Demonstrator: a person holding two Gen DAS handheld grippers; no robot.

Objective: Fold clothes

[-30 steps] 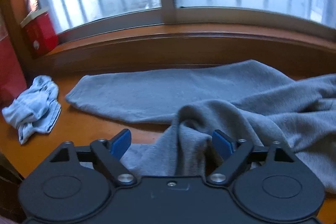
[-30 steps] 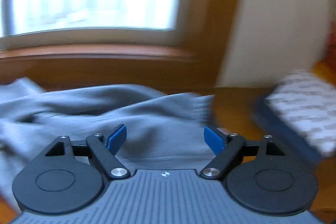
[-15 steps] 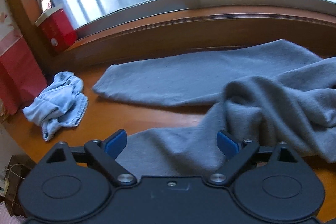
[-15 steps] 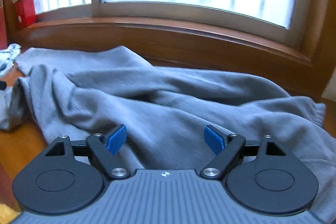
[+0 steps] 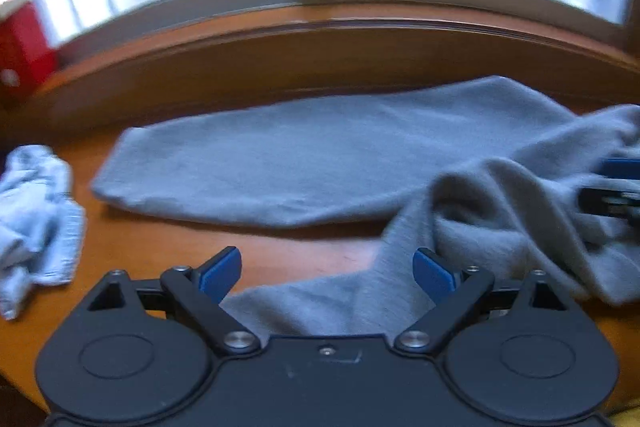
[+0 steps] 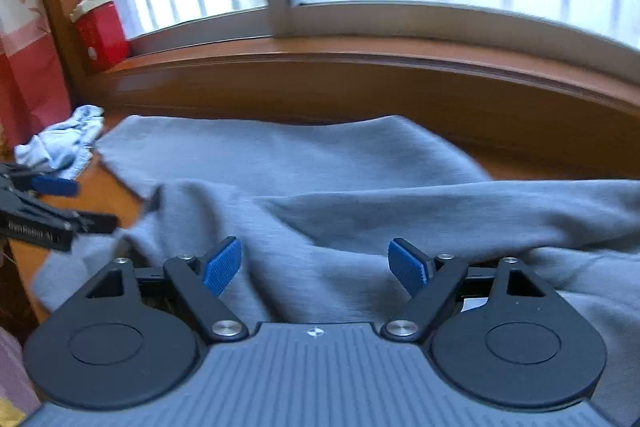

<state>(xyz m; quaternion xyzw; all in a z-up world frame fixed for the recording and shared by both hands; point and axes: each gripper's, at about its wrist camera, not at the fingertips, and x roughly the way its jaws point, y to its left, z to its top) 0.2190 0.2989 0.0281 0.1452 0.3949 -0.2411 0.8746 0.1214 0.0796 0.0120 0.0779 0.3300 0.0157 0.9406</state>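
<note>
Jaws on both tools stood wide and held nothing: the left gripper (image 5: 327, 269) hung over the near hem of the grey garment (image 5: 320, 159), its blue pads clear of the cloth on either side, and the right gripper (image 6: 316, 265) hovered above the rumpled middle, also gripping no fabric. That garment lay spread across the wooden bench (image 5: 168, 247) below the window sill (image 6: 360, 67), one long leg or sleeve flat along the far side and another bunched into a ridge toward the right. A small pale cloth (image 5: 36, 211) sat crumpled at the left, apart from it. Judging by this, the step was to pick grip points for straightening before any fold. It would go best if each gripper took a single layer at an edge or corner, not a handful of the ridge, then drew outward and low so the bunch flattened. Gripping mid-cloth would likely drag the flat part askew. Both views were blurred, so seams could not be made out.
</note>
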